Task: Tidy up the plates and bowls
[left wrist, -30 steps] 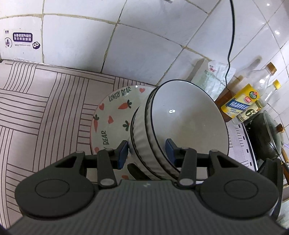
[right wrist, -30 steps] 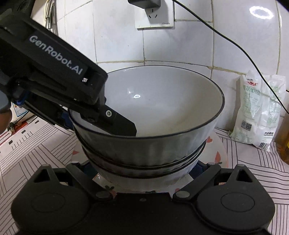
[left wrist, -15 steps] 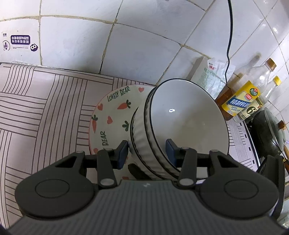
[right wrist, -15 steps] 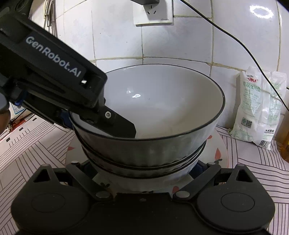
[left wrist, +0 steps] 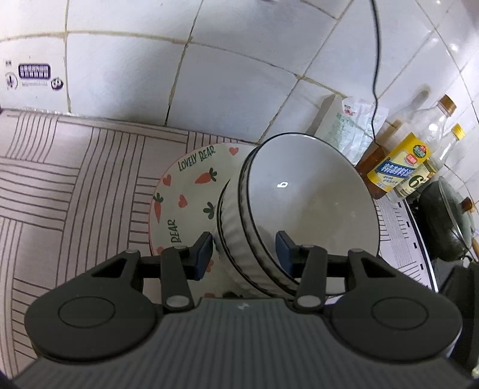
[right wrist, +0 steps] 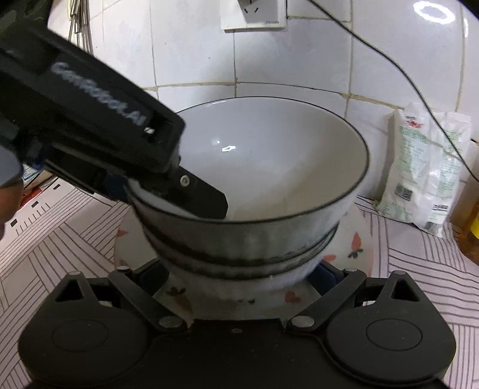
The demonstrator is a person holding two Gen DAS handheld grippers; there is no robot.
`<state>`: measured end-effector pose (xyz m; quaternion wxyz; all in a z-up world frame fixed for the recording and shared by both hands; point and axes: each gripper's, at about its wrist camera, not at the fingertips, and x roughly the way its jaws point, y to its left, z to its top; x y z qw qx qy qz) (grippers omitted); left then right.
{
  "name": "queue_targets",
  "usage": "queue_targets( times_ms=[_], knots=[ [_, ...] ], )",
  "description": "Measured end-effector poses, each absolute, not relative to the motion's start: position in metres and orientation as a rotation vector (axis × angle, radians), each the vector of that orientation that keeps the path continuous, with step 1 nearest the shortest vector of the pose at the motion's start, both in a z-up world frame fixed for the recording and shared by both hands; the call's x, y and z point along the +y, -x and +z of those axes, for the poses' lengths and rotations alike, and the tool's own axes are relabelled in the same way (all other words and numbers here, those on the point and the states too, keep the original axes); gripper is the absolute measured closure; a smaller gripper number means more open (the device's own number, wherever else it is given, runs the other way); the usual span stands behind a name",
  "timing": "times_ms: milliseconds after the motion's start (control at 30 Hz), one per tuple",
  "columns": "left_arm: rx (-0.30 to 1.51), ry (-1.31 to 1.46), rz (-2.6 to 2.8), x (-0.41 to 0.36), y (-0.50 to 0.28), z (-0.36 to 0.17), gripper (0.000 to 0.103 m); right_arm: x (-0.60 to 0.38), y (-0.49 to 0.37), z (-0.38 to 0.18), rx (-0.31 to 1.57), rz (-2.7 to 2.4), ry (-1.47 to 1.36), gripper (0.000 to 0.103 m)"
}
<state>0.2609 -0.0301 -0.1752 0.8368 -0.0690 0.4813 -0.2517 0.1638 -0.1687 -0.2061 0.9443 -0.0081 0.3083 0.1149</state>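
A stack of white ribbed bowls with dark rims (left wrist: pixel 299 209) stands on a round plate printed with carrots, hearts and "LOVELY BEAR" (left wrist: pixel 185 182). My left gripper (left wrist: pixel 244 254) has one finger inside the top bowl and one outside, straddling the near wall of the stack. In the right wrist view the stack (right wrist: pixel 254 215) sits on the same plate (right wrist: pixel 356 239), and the left gripper's finger (right wrist: pixel 197 194) hooks over the rim. My right gripper (right wrist: pixel 239 278) is open wide, its fingers either side of the stack's base.
A tiled wall is close behind the plate. A white bag (right wrist: pixel 425 173) leans on the wall at right, with oil bottles (left wrist: pixel 401 167) and a dark lidded pan (left wrist: pixel 449 218) beyond. A black cable (left wrist: pixel 375 45) hangs from a wall socket (right wrist: pixel 253 15). A striped mat (left wrist: pixel 74 185) covers the counter.
The right wrist camera has pulled back and risen, so the bowls look smaller and lower. The left gripper's hold and the bowls look unchanged on the plate.
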Motion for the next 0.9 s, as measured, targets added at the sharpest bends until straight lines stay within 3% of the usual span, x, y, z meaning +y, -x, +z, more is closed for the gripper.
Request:
queue_targets(
  times_ms=[633, 900],
  knots=[
    [0.834, -0.063, -0.455, -0.021, -0.183, -0.099, 0.044, -0.186, -0.077, -0.173, 0.582, 0.081, -0.074, 0.004],
    [0.847, -0.081, -0.322, -0.013, -0.15, -0.074, 0.021, -0.205, -0.05, -0.154, 0.605, -0.02, -0.103, 0.004]
  ],
)
